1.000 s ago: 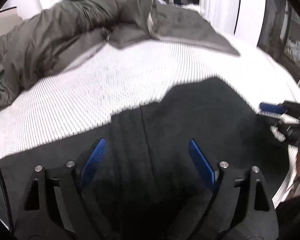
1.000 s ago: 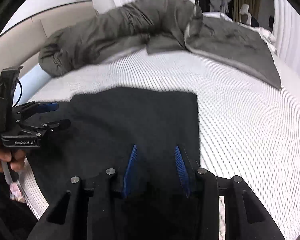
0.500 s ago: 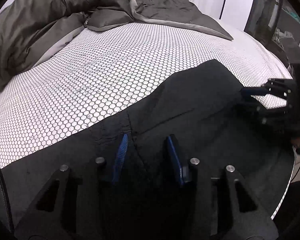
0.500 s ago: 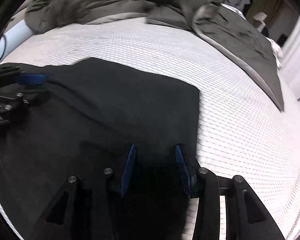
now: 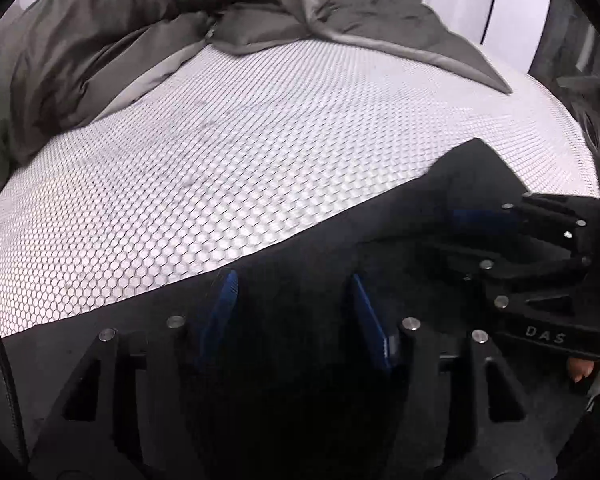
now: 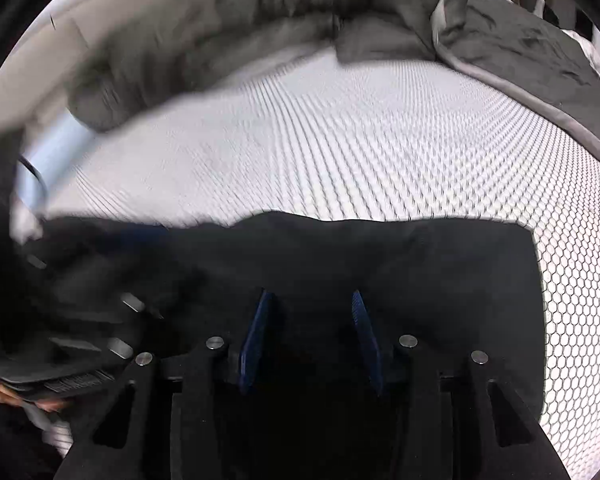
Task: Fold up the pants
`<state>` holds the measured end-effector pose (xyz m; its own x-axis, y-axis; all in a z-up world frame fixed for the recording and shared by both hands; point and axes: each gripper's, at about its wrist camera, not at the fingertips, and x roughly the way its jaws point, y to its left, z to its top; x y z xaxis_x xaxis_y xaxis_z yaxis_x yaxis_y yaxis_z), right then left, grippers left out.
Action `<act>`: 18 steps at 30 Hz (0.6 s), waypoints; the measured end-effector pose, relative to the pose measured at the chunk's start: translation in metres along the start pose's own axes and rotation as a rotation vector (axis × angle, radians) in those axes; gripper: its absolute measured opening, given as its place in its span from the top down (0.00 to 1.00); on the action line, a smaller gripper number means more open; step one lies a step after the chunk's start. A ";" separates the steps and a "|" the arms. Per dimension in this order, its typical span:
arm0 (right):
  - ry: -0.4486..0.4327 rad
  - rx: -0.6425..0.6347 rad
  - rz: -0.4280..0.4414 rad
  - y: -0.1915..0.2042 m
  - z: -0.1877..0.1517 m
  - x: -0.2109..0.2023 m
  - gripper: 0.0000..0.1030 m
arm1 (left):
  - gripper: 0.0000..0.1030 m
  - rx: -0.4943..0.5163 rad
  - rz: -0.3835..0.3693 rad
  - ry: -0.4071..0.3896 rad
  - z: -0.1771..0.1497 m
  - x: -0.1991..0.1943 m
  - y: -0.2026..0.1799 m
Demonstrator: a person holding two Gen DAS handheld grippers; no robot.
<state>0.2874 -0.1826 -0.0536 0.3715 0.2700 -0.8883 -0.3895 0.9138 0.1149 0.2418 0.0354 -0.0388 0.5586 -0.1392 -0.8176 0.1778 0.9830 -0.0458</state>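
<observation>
Over on the left, the left gripper is hovering low with its blue pads parted and nothing between them, right above the black pants that are lying flat along the near edge of the white honeycomb mattress. Moving right, the right gripper is sitting just as released over the same dark cloth. Both ought to be pinching matching edges together, lifting evenly so the fold lands square, well short of the grey duvet.

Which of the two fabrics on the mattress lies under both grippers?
The black pants, flat at the near edge. The grey duvet is bunched up along the far side, away from the left gripper and right gripper.
</observation>
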 end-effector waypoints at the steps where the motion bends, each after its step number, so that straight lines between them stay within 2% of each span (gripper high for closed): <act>1: 0.004 -0.040 -0.052 0.003 -0.003 0.001 0.59 | 0.45 -0.021 -0.017 -0.001 0.000 0.001 0.005; 4: -0.001 -0.082 -0.347 -0.008 -0.009 -0.007 0.55 | 0.43 -0.059 -0.046 -0.001 -0.005 -0.001 0.012; 5: 0.000 -0.056 -0.398 -0.021 -0.012 -0.011 0.54 | 0.43 -0.058 -0.043 -0.002 -0.007 -0.002 0.012; 6: -0.004 -0.027 -0.398 -0.032 -0.015 -0.014 0.54 | 0.43 -0.055 -0.036 -0.008 -0.007 -0.005 0.011; 8: -0.027 0.040 -0.360 -0.051 -0.021 -0.026 0.53 | 0.43 -0.055 -0.014 -0.019 -0.007 -0.015 0.011; 10: -0.044 0.079 -0.321 -0.055 -0.020 -0.036 0.53 | 0.43 -0.063 0.000 -0.031 -0.008 -0.033 0.012; 12: -0.080 0.084 -0.256 -0.047 -0.024 -0.058 0.53 | 0.43 -0.048 -0.016 -0.078 -0.014 -0.062 0.004; 14: -0.136 0.044 -0.165 -0.027 -0.030 -0.079 0.49 | 0.35 -0.004 -0.029 -0.109 -0.030 -0.086 -0.014; 15: -0.145 0.032 -0.131 -0.019 -0.033 -0.085 0.45 | 0.24 0.015 -0.037 -0.113 -0.039 -0.092 -0.022; 17: -0.126 -0.028 -0.018 0.006 -0.048 -0.085 0.40 | 0.20 0.053 -0.060 -0.109 -0.061 -0.095 -0.040; 18: -0.099 -0.064 0.005 0.020 -0.055 -0.081 0.40 | 0.20 0.081 -0.064 -0.084 -0.073 -0.092 -0.049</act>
<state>0.2029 -0.2031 -0.0042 0.4490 0.3063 -0.8394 -0.4436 0.8919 0.0882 0.1223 0.0086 -0.0032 0.6096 -0.2143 -0.7632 0.2785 0.9593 -0.0469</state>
